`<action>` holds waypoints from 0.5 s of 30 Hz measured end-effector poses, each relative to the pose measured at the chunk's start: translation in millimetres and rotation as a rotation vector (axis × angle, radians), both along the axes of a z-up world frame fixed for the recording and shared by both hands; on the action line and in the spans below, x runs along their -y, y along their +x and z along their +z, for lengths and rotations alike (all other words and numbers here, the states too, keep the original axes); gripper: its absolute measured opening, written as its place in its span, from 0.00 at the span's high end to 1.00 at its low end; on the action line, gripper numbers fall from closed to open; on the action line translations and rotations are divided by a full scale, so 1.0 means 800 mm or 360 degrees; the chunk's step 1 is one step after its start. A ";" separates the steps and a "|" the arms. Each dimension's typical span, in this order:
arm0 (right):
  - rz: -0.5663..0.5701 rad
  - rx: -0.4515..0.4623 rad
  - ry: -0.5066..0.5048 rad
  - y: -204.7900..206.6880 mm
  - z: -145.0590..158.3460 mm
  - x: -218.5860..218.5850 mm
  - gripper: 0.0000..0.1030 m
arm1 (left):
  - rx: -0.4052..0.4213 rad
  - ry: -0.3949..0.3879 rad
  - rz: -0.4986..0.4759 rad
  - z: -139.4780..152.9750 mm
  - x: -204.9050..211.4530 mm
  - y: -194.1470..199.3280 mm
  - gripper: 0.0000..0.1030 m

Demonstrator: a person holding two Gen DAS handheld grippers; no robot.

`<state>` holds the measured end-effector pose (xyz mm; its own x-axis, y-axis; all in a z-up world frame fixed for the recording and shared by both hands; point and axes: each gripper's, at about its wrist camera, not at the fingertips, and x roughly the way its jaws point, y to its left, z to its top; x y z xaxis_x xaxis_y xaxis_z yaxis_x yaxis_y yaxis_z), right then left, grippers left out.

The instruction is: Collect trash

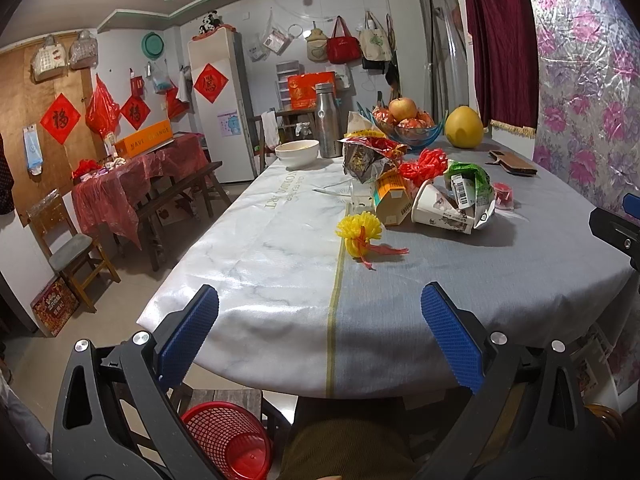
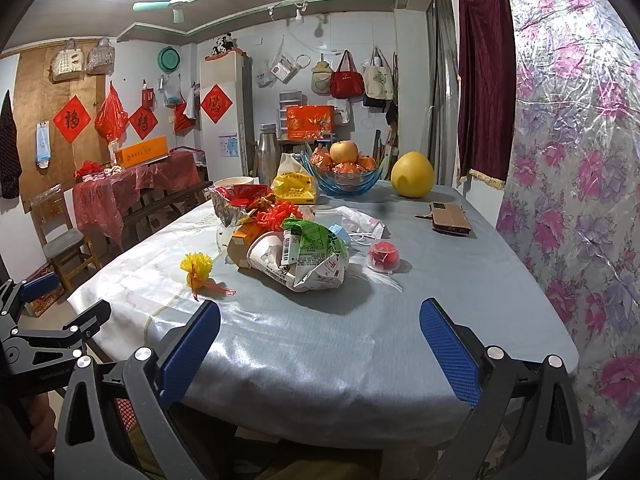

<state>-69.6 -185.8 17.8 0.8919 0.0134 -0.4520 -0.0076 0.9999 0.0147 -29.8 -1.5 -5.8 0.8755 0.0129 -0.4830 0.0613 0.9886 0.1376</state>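
The left gripper (image 1: 320,336) is hovering at the near edge of the table (image 1: 400,300) with its 2 blue pads (image 1: 188,336) standing wide apart, holding nothing and touching nothing. The right gripper (image 2: 320,344) is hanging the same way, its 2 blue pads (image 2: 448,348) spread wide over the grey cloth, empty.

Ahead of the left gripper, slightly right of its centre line, a yellow plastic flower (image 1: 359,234) with a red tail is lying alone on the cloth. Further ahead and to the right, the trash heap is sitting in a cluster: a tipped paper cup (image 1: 438,208), a green and white wrapper (image 1: 470,184) stuffed in it, an orange carton (image 1: 394,200), red plastic netting (image 1: 424,166) and a foil snack bag (image 1: 364,156). A small red jelly cup (image 2: 383,255) is sitting just right of the heap, ahead of the right gripper.

Below the left gripper's left finger, under the table edge, a red mesh basket (image 1: 228,440) is standing on the floor.

Between both grippers and the heap, the cloth is lying bare, giving open room. The near table edge is curving just in front of the fingers. To the far right, a brown phone case (image 2: 450,220) is lying near the table's right edge, close to the flowered wall covering (image 2: 580,200). Beyond the heap, a glass fruit bowl (image 2: 344,182) and a pomelo (image 2: 412,174) are standing.
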 end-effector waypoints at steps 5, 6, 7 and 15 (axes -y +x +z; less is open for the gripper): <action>0.0001 -0.0002 0.0005 0.001 0.000 0.002 0.05 | -0.0004 -0.0002 -0.0001 0.001 0.000 -0.001 0.06; 0.0003 -0.0002 0.0005 -0.001 -0.003 -0.001 0.05 | -0.0003 -0.0002 0.0000 0.001 0.000 -0.001 0.06; 0.0003 -0.0002 0.0005 -0.002 -0.003 -0.003 0.05 | -0.0002 -0.0002 0.0000 0.000 -0.001 0.000 0.06; 0.0002 -0.0003 0.0010 -0.001 -0.003 -0.002 0.05 | -0.0005 0.0000 -0.0001 0.000 -0.001 -0.001 0.06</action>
<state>-70.0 -184.5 15.3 0.8910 0.0172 -0.4536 -0.0086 0.9997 0.0210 -30.5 -0.9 -5.4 0.8742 0.0122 -0.4855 0.0626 0.9885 0.1377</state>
